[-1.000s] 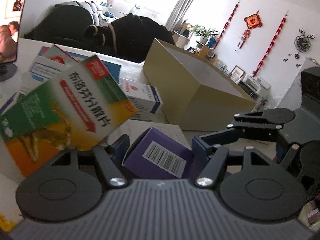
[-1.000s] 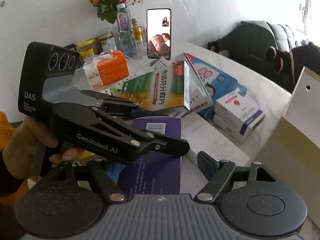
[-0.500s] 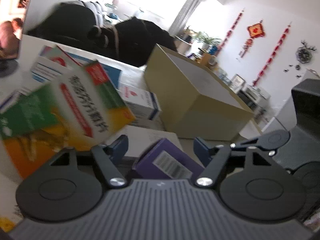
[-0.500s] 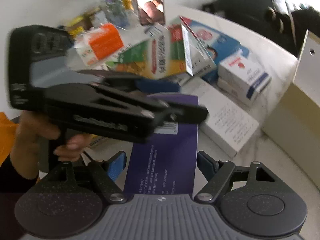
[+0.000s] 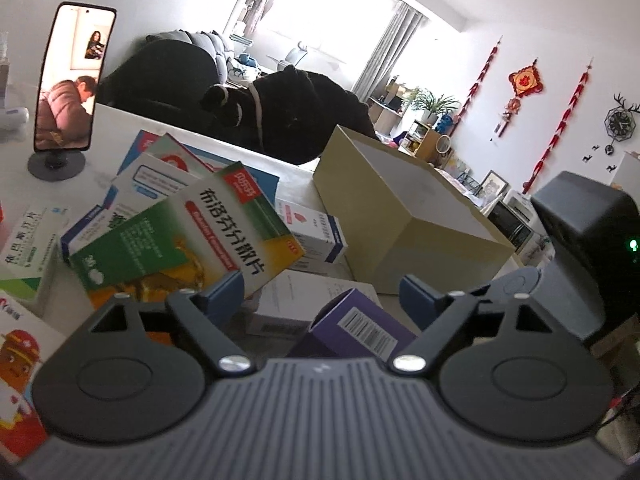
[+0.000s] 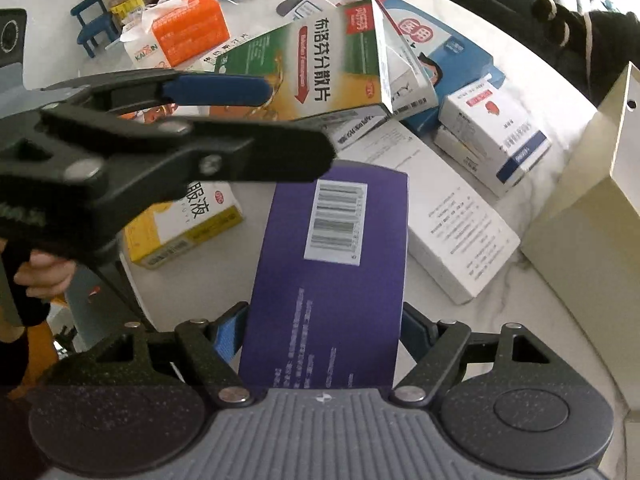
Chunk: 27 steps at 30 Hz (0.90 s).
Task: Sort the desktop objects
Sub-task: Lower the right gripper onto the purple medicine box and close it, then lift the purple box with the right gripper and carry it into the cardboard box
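My right gripper [image 6: 322,328] is shut on a purple box with a barcode label [image 6: 332,264] and holds it above the white table. The same purple box [image 5: 352,330] shows low in the left wrist view, below my left gripper [image 5: 322,292], which is open and empty. The left gripper [image 6: 224,120] also shows in the right wrist view, just left of and above the box. A green and yellow medicine box [image 6: 320,68] leans on a pile of boxes beyond it.
A large beige open carton [image 5: 404,216] stands at the right. Blue and white medicine boxes [image 6: 496,136], a long white box [image 6: 440,220], a yellow box [image 6: 188,228], an orange tissue pack [image 6: 180,32] and a phone on a stand [image 5: 72,80] crowd the marble table [image 6: 520,320].
My right gripper closed on the purple box and lifted it. My left gripper let go of the box, opened and drew back upward.
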### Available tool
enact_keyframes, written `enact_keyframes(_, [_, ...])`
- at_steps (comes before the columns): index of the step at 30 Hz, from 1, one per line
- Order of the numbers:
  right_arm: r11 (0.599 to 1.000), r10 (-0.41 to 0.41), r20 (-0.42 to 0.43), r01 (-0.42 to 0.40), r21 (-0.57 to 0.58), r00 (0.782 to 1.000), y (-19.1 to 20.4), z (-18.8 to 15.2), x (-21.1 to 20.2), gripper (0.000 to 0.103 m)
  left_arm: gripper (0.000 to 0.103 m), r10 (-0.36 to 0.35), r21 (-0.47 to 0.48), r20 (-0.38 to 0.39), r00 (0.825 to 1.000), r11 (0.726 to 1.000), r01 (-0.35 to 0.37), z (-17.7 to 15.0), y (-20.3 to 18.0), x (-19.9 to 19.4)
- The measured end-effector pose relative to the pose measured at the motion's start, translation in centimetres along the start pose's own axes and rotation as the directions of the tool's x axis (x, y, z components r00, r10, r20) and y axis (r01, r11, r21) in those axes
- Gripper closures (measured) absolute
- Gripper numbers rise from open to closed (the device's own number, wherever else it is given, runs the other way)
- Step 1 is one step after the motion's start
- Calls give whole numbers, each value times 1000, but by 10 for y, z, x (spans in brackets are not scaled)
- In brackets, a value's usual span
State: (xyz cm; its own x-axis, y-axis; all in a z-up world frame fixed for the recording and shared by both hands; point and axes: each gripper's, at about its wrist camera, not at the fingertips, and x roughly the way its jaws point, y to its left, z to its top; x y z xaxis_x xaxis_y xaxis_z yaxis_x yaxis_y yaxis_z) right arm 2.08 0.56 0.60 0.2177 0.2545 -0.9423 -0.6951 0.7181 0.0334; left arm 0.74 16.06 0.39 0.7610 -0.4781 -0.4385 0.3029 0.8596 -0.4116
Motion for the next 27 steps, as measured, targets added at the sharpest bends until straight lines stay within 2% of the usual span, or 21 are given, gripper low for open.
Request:
enact_keyframes(6, [999, -27, -69, 23, -45, 997, 4, 3, 5, 28, 17, 22, -10, -7, 1000, 1000, -22, -2, 6, -2])
enact_keyframes(16, [998, -63, -150, 64, -3, 987, 0, 12, 5, 35, 17, 57, -40, -12, 998, 998, -57, -3, 18, -3])
enact_keyframes(27, [996, -78, -108, 82, 39, 991, -18, 14, -25, 36, 16, 59, -49, -30, 998, 997, -61, -2, 20, 3])
